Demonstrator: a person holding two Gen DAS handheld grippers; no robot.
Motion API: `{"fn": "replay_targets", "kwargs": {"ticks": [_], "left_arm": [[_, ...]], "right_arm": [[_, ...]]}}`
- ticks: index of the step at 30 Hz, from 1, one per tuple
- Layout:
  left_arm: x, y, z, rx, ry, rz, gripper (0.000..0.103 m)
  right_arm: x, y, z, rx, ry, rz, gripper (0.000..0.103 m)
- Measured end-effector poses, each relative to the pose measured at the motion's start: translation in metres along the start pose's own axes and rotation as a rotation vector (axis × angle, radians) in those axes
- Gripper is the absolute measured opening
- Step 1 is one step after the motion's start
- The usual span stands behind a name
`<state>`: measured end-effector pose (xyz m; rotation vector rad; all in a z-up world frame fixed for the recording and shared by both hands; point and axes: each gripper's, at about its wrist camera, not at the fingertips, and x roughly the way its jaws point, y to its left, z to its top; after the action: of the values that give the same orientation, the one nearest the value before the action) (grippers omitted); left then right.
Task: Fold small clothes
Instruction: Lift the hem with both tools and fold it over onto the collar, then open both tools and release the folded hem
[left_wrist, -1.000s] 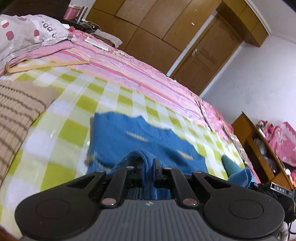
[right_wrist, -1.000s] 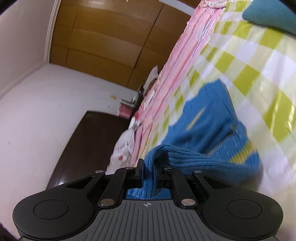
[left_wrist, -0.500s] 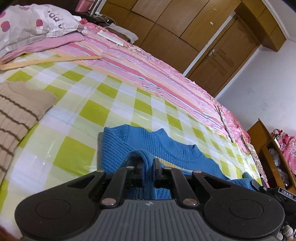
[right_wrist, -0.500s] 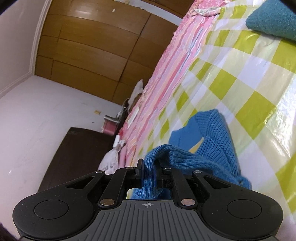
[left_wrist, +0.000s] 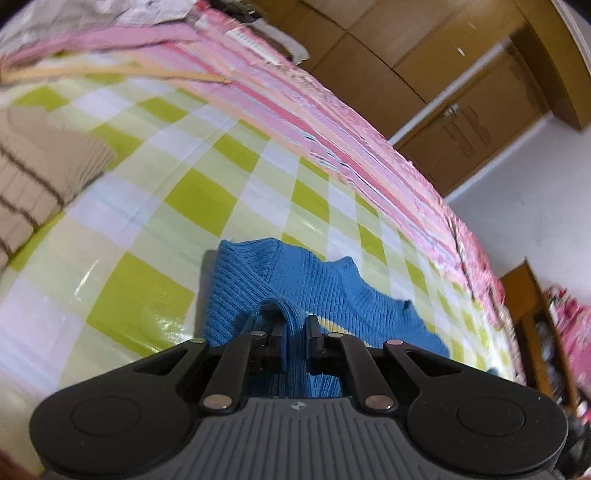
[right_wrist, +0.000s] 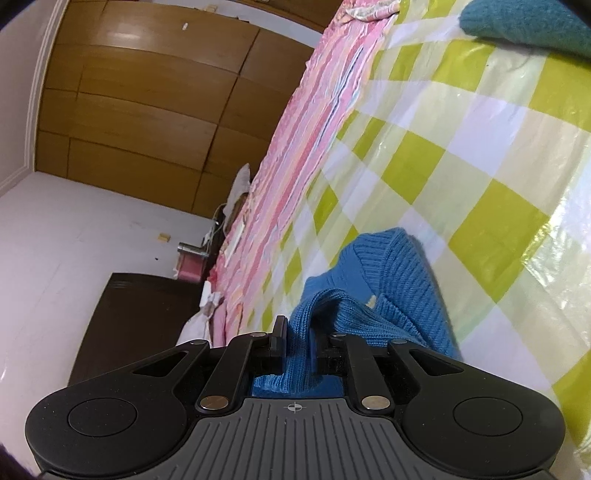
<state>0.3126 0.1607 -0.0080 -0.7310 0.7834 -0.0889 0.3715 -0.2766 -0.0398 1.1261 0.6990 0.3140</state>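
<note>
The blue sweater (left_wrist: 332, 291) lies on the green-and-white checked sheet (left_wrist: 155, 206), low in the middle of the left wrist view, with its neckline toward the centre of the frame. The left gripper (left_wrist: 295, 328) is clamped narrow on a bunched fold of that knit at the bottom centre. A second ago far more of the sweater spread out ahead of it; now only the shoulder and collar part shows beyond the fingers, and the beige striped garment (left_wrist: 33, 173) at the left edge sits higher in the frame.

In the right wrist view the right gripper (right_wrist: 299, 332) also has a fold of the blue sweater (right_wrist: 391, 280) between its fingers, and its jaws are opening, the gap a little wider than before. The yellow-striped hem seen earlier at lower right is gone from sight. A teal garment (right_wrist: 524, 22) rests in the upper right corner.
</note>
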Motion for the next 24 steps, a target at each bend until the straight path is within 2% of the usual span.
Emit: {"fn": "replay_targets", "kwargs": {"ticks": [5,11,14,19,24], "left_arm": [[-0.003,0.002,0.006,-0.041,-0.028,-0.028,0.015],[-0.009,0.012,0.012,-0.126,-0.07,-0.069,0.017],[-0.012,0.02,0.016,-0.179,-0.089,-0.063,0.018],[-0.018,0.017,0.015,-0.12,-0.107,-0.002,0.018],[-0.025,0.01,-0.001,-0.031,-0.093,0.043,0.018]], "right_arm": [[0.002,0.005,0.002,-0.008,-0.001,0.005,0.029],[0.005,0.009,0.004,-0.015,0.0,0.004,0.031],[0.005,0.01,0.005,-0.017,0.0,0.003,0.032],[0.001,0.009,0.007,-0.011,-0.025,-0.002,0.039],[-0.003,0.012,0.006,-0.062,-0.044,-0.044,0.039]]}}
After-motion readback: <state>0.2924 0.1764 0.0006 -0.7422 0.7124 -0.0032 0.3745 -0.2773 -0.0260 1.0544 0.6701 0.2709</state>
